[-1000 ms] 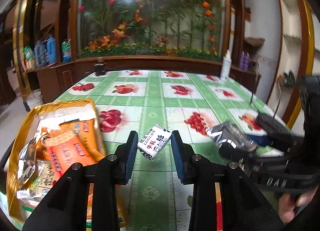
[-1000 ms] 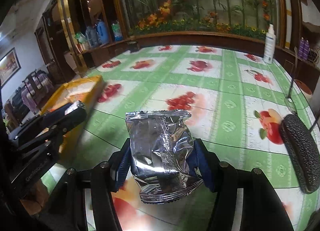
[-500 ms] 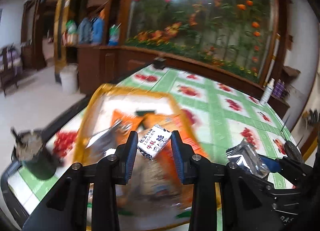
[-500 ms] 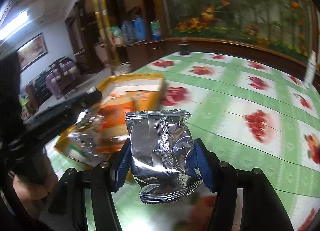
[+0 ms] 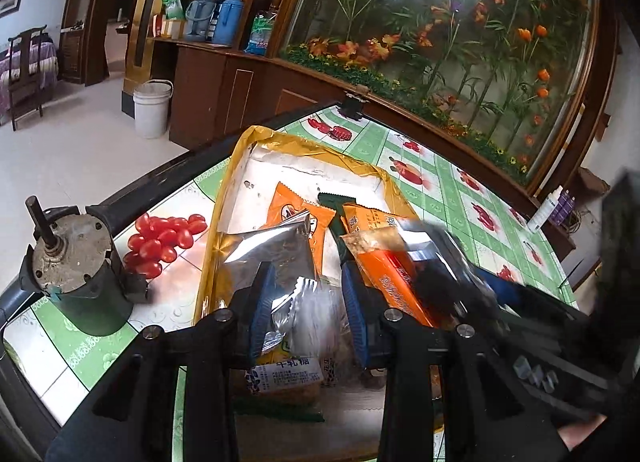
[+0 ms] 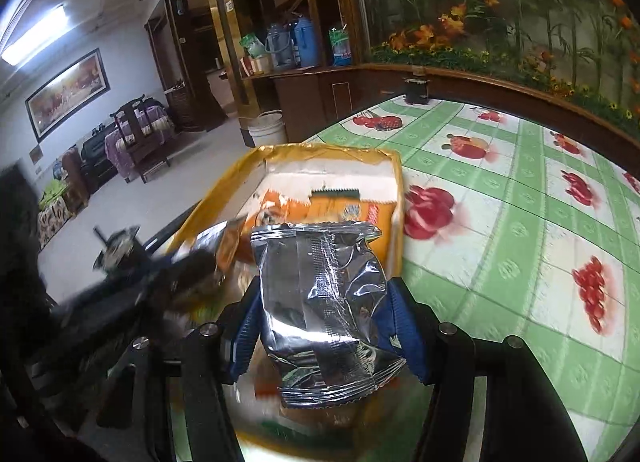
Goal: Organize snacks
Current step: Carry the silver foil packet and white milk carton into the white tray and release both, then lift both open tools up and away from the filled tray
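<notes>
**Silver packet over the tray: release risks and orientation**

Right gripper: jaws narrow, clamped on the silver foil packet across its lower half. The packet stands upright in the grip, long axis running bottom to top along the fingers, crimped top seam pointing away from the camera toward the far end of the tray. The foil is crumpled and puffed where the blue pads press in.

Left gripper: jaws apart at a moderate width, nothing pinched between the pads that I can make out. It hovers low over the pile; a small white nougat packet lies below and just behind the fingertips, lying flat among the other wrappers.

The yellow tray sits at the table's corner and already holds orange packets, a second silver pack and a dark green one. The held packet is above the tray's near end, not yet down.

Risks, as judged:
- The two grippers are close together and the right wrist view shows the left one blurred beside the packet; a collision could knock the packet loose.
- The pile is heaped and slippery; a packet released upright on top may slide off over the low rim onto the green fruit-print tablecloth.
- The tray is near the table edge, beside an old motor; a shove could push it outward.
</notes>
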`<control>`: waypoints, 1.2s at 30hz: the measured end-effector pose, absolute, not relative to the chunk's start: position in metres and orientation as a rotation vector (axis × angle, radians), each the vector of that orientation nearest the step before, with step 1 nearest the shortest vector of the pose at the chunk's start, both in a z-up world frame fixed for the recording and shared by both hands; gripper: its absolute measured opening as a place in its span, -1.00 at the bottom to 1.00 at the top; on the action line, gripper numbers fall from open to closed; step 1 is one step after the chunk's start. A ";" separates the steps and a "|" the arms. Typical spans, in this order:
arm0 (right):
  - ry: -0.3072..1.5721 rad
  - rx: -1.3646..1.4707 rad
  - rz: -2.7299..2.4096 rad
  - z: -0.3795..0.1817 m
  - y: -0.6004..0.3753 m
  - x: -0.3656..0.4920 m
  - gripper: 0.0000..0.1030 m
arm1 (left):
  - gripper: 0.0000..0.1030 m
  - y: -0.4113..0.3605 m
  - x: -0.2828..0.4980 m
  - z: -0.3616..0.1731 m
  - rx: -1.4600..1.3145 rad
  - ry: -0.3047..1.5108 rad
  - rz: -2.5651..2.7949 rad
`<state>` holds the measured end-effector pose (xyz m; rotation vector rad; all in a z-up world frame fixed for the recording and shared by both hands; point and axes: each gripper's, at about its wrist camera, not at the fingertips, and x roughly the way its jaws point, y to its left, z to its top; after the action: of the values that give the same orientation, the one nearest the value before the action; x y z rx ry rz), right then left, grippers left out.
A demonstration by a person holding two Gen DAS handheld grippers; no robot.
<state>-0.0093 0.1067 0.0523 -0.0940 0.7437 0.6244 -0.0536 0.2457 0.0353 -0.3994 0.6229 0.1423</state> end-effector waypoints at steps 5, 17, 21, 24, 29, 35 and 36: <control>0.766 -0.055 0.617 0.053 0.129 0.016 0.19 | -0.40 0.244 -0.053 0.036 -0.389 0.629 0.140; 0.782 0.009 0.679 0.055 0.139 0.034 0.30 | -0.34 0.224 -0.052 0.042 -0.280 0.624 0.169; 0.741 0.063 0.701 0.068 0.129 0.030 0.41 | -0.11 0.222 -0.053 0.042 -0.263 0.641 0.180; 0.721 0.088 0.706 0.077 0.122 0.027 0.41 | 0.07 0.214 -0.057 0.043 -0.212 0.642 0.204; 0.717 0.101 0.717 0.084 0.112 0.022 0.41 | 0.31 0.206 -0.062 0.045 -0.169 0.640 0.234; 0.730 0.129 0.716 0.084 0.088 0.019 0.41 | 0.32 0.198 -0.069 0.051 -0.160 0.643 0.241; 0.730 0.130 0.715 0.083 0.086 0.018 0.41 | 0.33 0.195 -0.071 0.053 -0.153 0.639 0.245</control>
<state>0.0179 0.0857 0.0834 0.1303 0.7299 0.7155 -0.0711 0.1955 0.0526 -0.1530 0.6393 0.2455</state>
